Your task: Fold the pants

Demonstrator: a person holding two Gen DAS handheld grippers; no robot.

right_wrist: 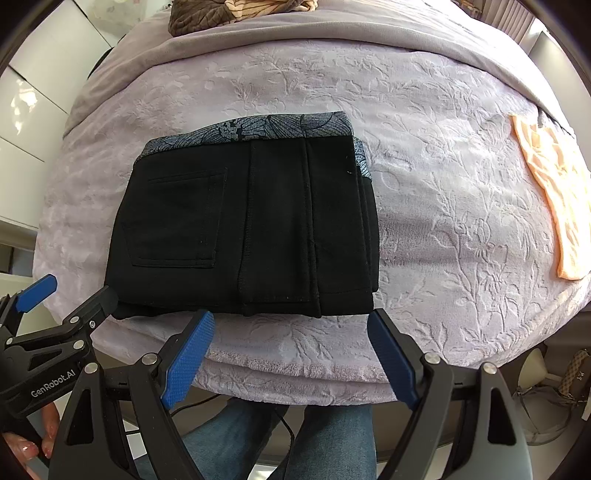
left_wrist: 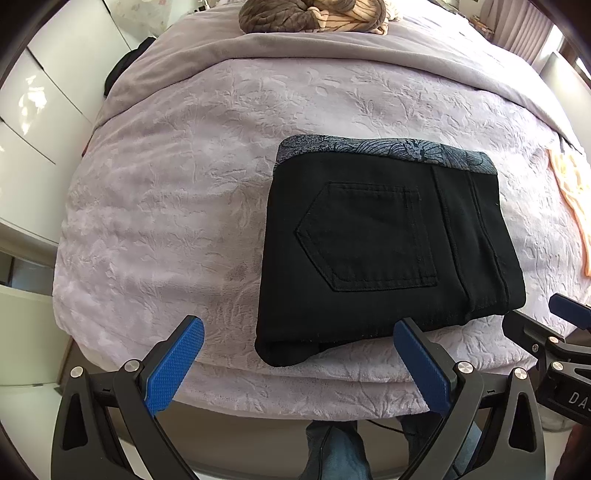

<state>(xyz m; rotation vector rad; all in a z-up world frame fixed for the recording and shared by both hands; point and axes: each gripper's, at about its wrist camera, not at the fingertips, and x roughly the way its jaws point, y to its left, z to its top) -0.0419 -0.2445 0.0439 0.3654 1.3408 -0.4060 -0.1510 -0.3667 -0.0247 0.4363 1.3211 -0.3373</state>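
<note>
Lavender bedding with a raised leaf pattern covers the bed (left_wrist: 207, 155) that fills both my views, with a plain grey blanket (left_wrist: 295, 48) across its far part and white cupboard doors (left_wrist: 33, 122) off to the left. On that far part sits a brown and striped heap of fabric (left_wrist: 314, 14). Near the bed's right edge lies a flat peach garment (right_wrist: 554, 199), well apart from everything else.

My pants (right_wrist: 243, 225) lie folded into a compact black rectangle close to the bed's near edge, back pocket up, with a grey flower-print band along the far side. They sit just beyond my two claws, which hang over the near edge pointing steeply down.

My right claw (right_wrist: 291, 354) is spread wide, its blue pads (right_wrist: 188, 362) empty, their tips just short of the near hem of the pants; whether the right tip grazes the hem I cannot tell. My left claw (left_wrist: 299, 365) is spread about as wide and also holds nothing; its right pad (left_wrist: 421, 369) stands in front of the pants' near edge, the left one over bare bedding.

Below the bed edge my jeans-clad legs (right_wrist: 325, 443) show.
</note>
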